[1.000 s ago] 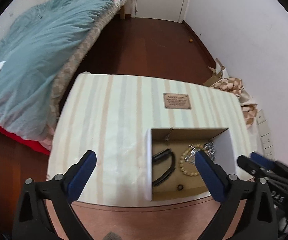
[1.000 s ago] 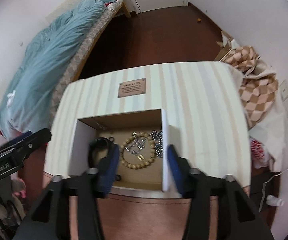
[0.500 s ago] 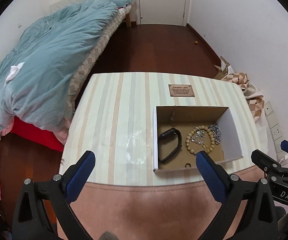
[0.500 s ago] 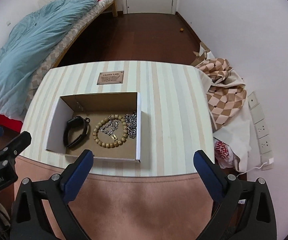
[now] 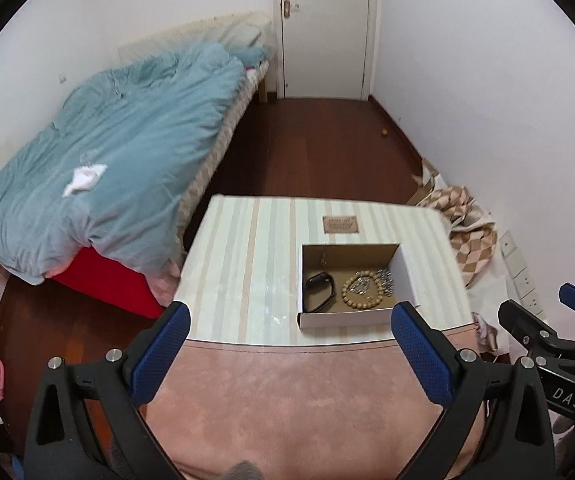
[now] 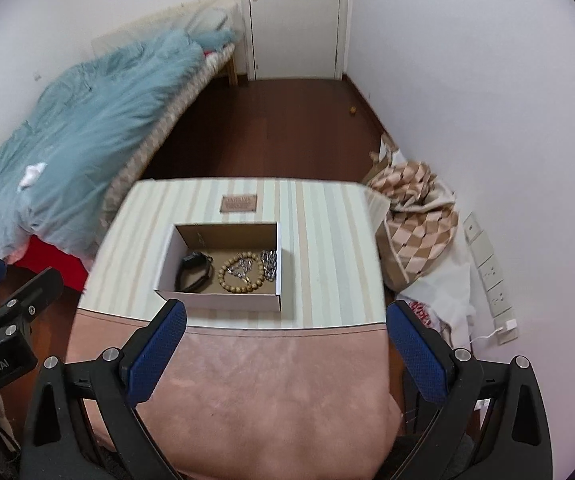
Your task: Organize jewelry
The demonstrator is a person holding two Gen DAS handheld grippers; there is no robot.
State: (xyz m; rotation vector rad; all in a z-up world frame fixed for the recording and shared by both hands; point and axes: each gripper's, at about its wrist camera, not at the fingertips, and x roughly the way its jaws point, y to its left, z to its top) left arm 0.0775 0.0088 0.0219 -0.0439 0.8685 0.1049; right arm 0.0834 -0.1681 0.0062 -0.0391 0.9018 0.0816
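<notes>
A white cardboard box [image 5: 405, 276] [image 6: 167, 256] stands open on the striped table [image 5: 247, 264] [image 6: 327, 248]. Inside lie a black wristband [image 5: 318, 291] [image 6: 193, 271], a wooden bead bracelet [image 5: 361, 292] [image 6: 241, 274] and a silver chain [image 5: 385, 280] [image 6: 268, 263]. My left gripper [image 5: 290, 344] hangs open, well above and in front of the box, with nothing between its blue pads. My right gripper [image 6: 285, 340] is likewise open and empty, high over the near table edge. Each gripper shows at the side of the other's view.
A brown label plate [image 5: 340, 225] [image 6: 239, 204] sits on the table behind the box. A bed with a blue duvet [image 5: 107, 168] lies to the left. A checked cloth heap [image 6: 419, 220] and wall sockets [image 6: 487, 272] are at the right. Pink cloth [image 5: 295, 400] covers the near table part.
Both grippers have pulled up and back from the box, which now looks smaller. The right gripper's jaws went from half closed over the box to wide open. The jewelry stays in the box.
</notes>
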